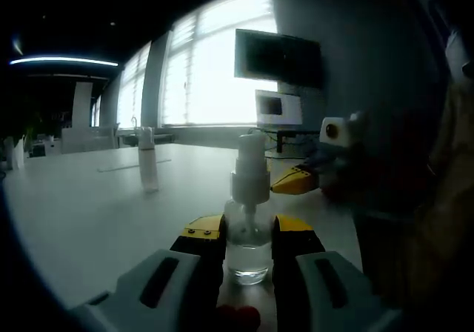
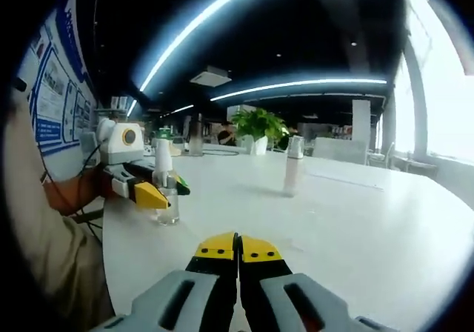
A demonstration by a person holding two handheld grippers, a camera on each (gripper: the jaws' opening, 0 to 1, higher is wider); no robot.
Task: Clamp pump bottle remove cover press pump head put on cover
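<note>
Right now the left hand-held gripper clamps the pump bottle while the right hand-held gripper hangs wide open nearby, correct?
Not quite. The left hand-held gripper does clamp the pump bottle, but the right hand-held gripper is shut, its yellow tips together with nothing between them, as the right gripper view shows.

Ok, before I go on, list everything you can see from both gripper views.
pump bottle: one, clear with white pump head, standing on the table between the left tongs' jaws
second bottle: one, pale with cap on, standing farther out on the table
table: one, white, large
potted plant: one, green, far end of the room
wall screen: one, dark, beside the windows
wall posters: several, blue and white, beside the person
left tongs: yellow tips, closed on the pump bottle
right tongs: yellow tips, jaws together, holding nothing
person's sleeve: tan, behind the left tongs
</note>
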